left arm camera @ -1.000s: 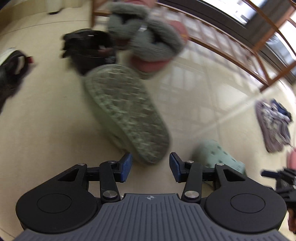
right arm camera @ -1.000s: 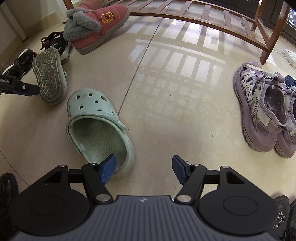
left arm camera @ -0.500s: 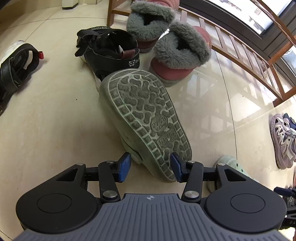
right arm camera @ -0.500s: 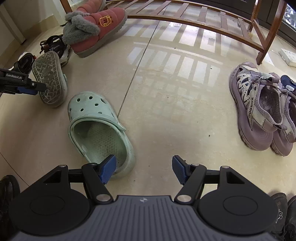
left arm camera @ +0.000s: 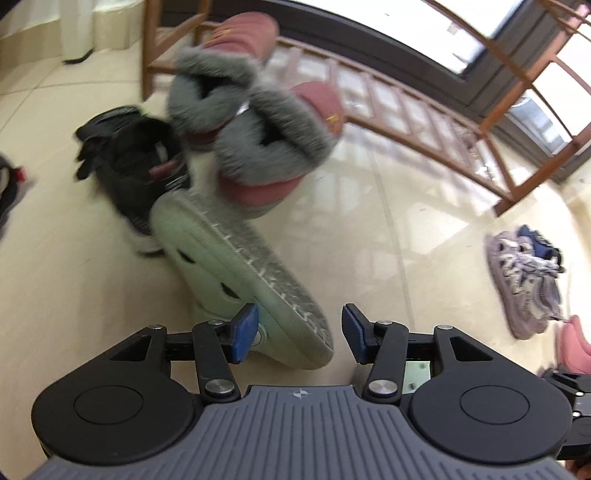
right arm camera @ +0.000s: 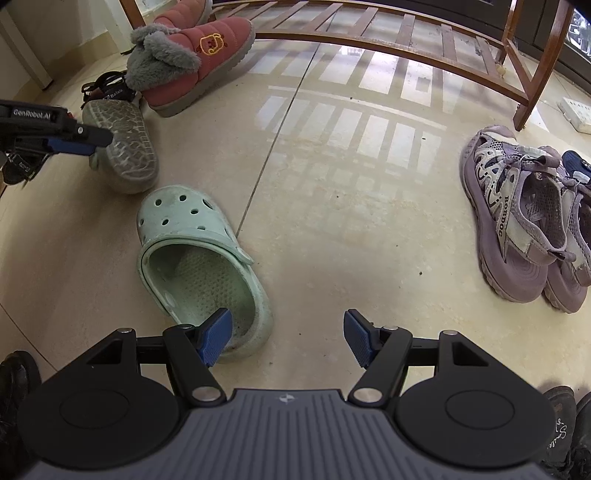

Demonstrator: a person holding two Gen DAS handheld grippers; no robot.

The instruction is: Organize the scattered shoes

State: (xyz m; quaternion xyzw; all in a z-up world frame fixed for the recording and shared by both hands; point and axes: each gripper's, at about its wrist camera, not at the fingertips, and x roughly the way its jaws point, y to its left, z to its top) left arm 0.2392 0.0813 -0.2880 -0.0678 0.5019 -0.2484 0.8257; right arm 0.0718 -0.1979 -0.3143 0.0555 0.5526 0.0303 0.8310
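Floor [right arm camera: 332, 206]: glossy beige tile, reflecting daylight. Slatted wooden rack [right arm camera: 406, 40] crosses the upper frame on the right wrist view. Pale wall [right arm camera: 55, 29] at upper left.

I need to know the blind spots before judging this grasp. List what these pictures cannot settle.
- Left view: motion blur smears the boots and black sandal; their details are unreadable.
- Left view: whether the left gripper touches the tipped clog cannot be told; its finger covers the heel.
- Right view: the upright clog's heel is hidden behind the right gripper.
- Right view: dark shoes at the bottom corners are cut off by the frame and gripper body.
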